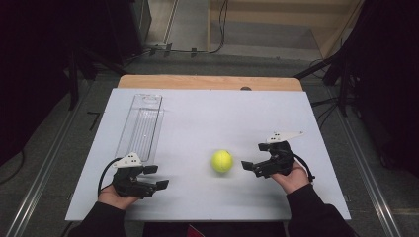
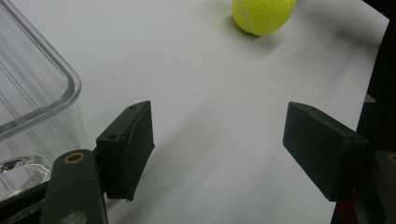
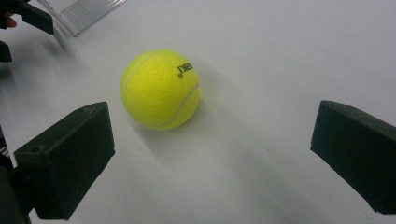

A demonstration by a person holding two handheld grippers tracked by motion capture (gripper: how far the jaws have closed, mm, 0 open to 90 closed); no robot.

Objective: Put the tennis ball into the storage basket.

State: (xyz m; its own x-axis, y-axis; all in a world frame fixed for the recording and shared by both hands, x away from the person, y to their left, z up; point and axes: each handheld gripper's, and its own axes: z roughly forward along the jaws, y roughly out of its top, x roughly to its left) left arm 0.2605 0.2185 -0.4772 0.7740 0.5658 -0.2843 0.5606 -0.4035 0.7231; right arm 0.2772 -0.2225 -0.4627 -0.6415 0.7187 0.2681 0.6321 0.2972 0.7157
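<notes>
Now, tennis ball [image 1: 222, 161] mid-table w/ room around, both grippers' fingers wide, empty.

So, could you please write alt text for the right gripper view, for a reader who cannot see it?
A yellow tennis ball rests on a white table, just ahead of the right tool, whose two black jaws stand wide apart and touch nothing. At the top left are the corner of a clear plastic tray and part of the left tool.

Clear plastic tray [image 1: 141, 129] — lying on white table [image 1: 207, 118].
</notes>
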